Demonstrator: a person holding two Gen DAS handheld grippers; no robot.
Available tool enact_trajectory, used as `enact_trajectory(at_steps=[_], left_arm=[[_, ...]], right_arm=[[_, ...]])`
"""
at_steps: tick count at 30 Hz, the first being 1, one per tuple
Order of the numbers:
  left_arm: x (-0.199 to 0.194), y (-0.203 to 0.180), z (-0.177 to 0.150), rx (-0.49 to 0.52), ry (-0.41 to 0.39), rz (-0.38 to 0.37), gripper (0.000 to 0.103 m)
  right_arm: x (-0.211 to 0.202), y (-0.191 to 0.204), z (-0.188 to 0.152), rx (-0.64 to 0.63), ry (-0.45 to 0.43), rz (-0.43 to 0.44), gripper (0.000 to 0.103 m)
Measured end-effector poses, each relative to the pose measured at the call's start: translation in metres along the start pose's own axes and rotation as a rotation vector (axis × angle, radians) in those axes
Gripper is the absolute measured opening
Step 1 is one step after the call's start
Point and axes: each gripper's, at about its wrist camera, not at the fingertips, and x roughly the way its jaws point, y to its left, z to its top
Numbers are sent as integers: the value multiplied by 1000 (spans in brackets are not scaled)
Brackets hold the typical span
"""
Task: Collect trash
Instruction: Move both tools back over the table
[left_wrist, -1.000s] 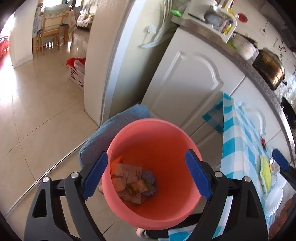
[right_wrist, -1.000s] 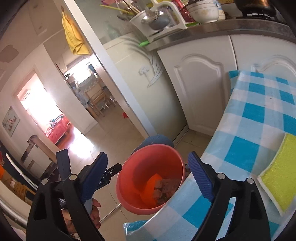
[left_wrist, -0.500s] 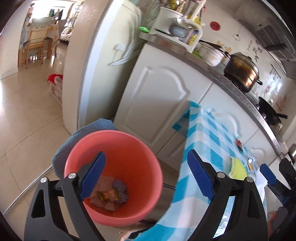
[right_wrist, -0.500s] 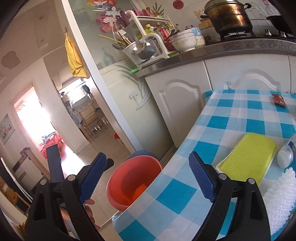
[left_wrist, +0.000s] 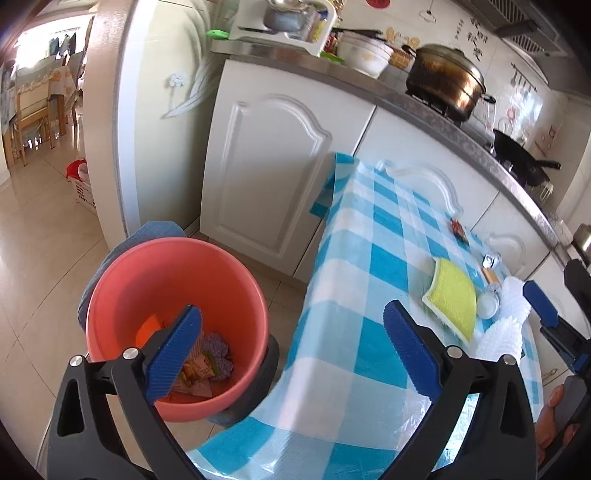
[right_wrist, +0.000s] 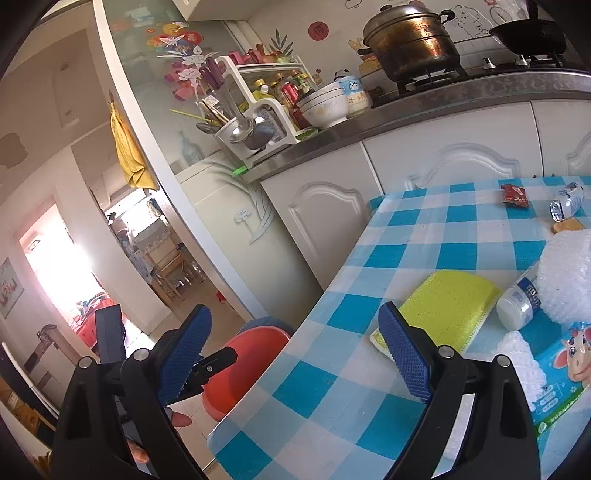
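Nearest the left-wrist camera, the left tool (left_wrist: 291, 343) has nothing between its blue pads, and its jaws are opening wide as it hangs over the gap between the bin and the surface's edge. The right tool (right_wrist: 295, 350) also stands spread and empty, poised over the near corner of the checked surface (right_wrist: 424, 236).

Just below the left tool, the salmon-pink trash bin (left_wrist: 110, 291) stands on the floor beside the surface. Several crumpled wrappers (left_wrist: 207, 365) already lie at its bottom, so part of the collecting looks done.

On the surface more things wait. Closest is a yellow sponge pad (right_wrist: 447, 306), which may be a cleaning item rather than rubbish. Just beside it lies a small white bottle (right_wrist: 517, 302) on its side, touching a wad of white bubble wrap (right_wrist: 565, 273). At the near right edge sits a printed package with a cartoon cow (right_wrist: 569, 369). Farther off are a second small bottle (right_wrist: 567, 197), a brownish scrap (right_wrist: 567, 224) near it, and a red snack wrapper (right_wrist: 514, 194) towards the far edge.

My judgement is that the task is midway: some trash is binned, several pieces are left, and both tools look free for the next pick.
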Motion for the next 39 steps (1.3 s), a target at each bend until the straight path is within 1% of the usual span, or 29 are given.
enact_trajectory(at_steps=[2, 6, 10, 13, 22, 31, 34, 37, 39], left_arm=[[2, -8, -2, 14, 11, 19, 99], [6, -22, -5, 24, 46, 32, 99], [9, -34, -9, 46, 68, 11, 99], [7, -42, -10, 58, 66, -22, 99], [4, -68, -7, 135, 52, -62, 99], [8, -109, 4, 209, 58, -96, 99], [11, -129, 11, 248, 58, -103, 99], [15, -149, 20, 281, 40, -77, 99], [20, -161, 27, 290, 40, -75, 99]], right_arm=[[-5, -6, 1, 12, -11, -2, 91], [-14, -19, 3, 32, -30, -19, 91], [-24, -31, 5, 55, -50, -29, 91], [-33, -41, 7, 66, -72, -37, 91], [-56, -73, 15, 116, -124, -71, 91], [-82, -121, 19, 215, -188, -121, 91], [-92, -141, 20, 248, -207, -147, 91], [-101, -162, 21, 283, -222, -174, 91], [-106, -176, 21, 306, -231, -190, 91]])
